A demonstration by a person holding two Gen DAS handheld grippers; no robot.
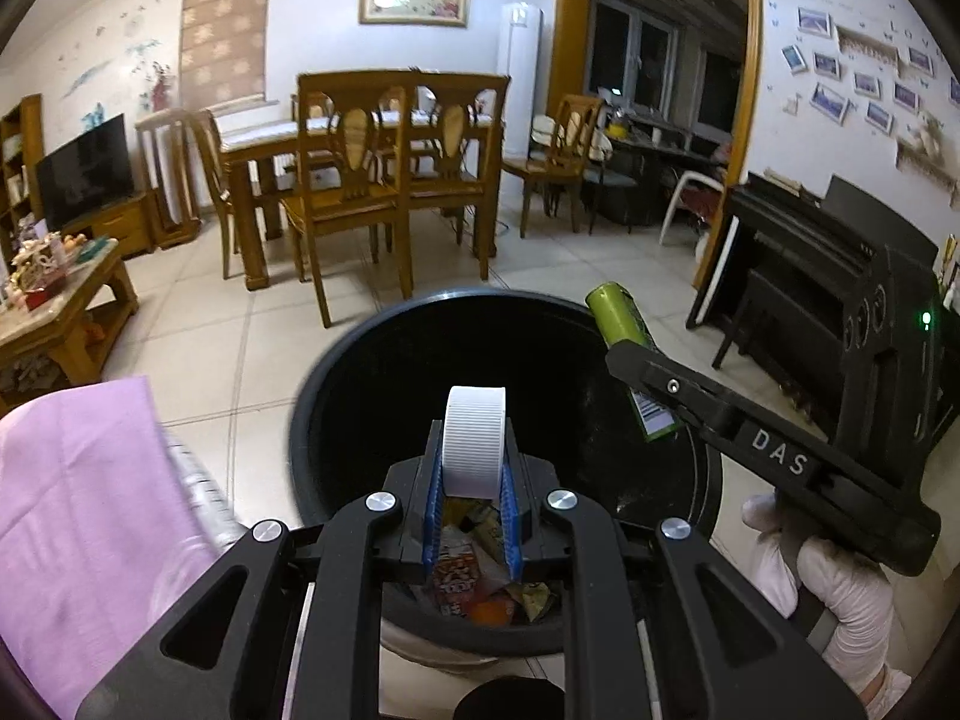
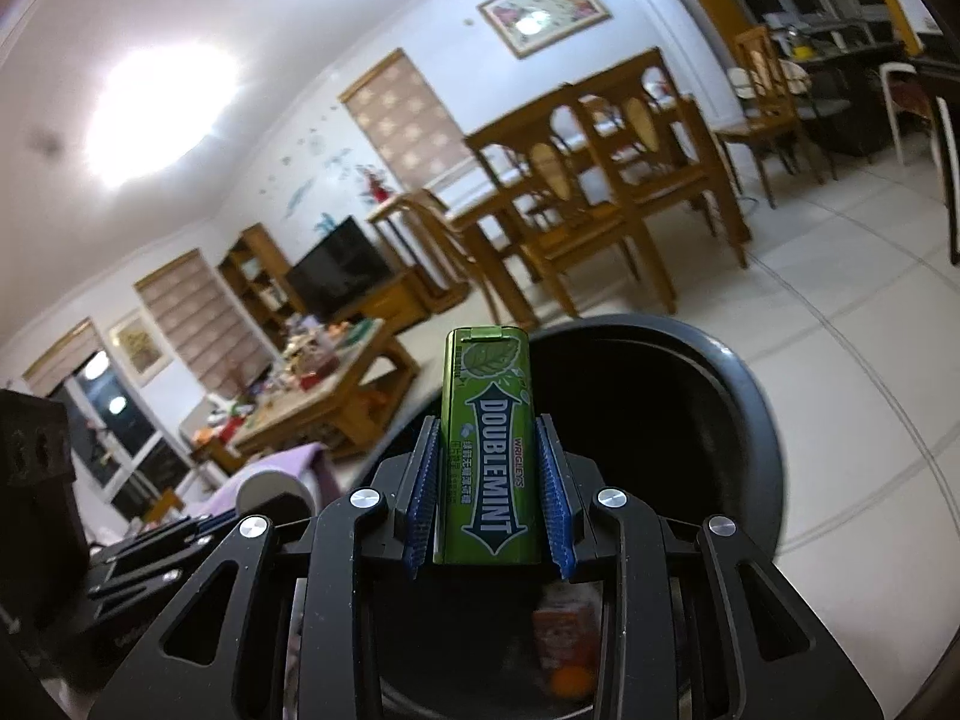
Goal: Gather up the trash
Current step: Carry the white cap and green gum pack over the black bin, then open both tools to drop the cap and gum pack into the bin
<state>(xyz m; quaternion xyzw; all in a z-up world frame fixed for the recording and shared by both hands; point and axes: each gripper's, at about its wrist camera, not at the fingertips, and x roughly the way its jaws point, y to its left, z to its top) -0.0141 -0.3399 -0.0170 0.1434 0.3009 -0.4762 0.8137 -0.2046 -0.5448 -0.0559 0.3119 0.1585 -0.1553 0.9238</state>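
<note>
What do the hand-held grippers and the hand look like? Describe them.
Both hand-held grippers, left and right, are matte black linkages with silver round pivot caps and blue ribbed pads. The right one's side reads "DAS" in white and shows a green light. The hand wears a white glove.

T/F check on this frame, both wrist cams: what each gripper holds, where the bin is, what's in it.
1. The left gripper holds a white cap. True.
2. The right gripper is empty. False: it is shut on a green gum box.
3. Both grippers are above the black bin. True.
4. The bin is empty. False: wrappers lie at its bottom.
5. The gum box is red. False: green.
</note>
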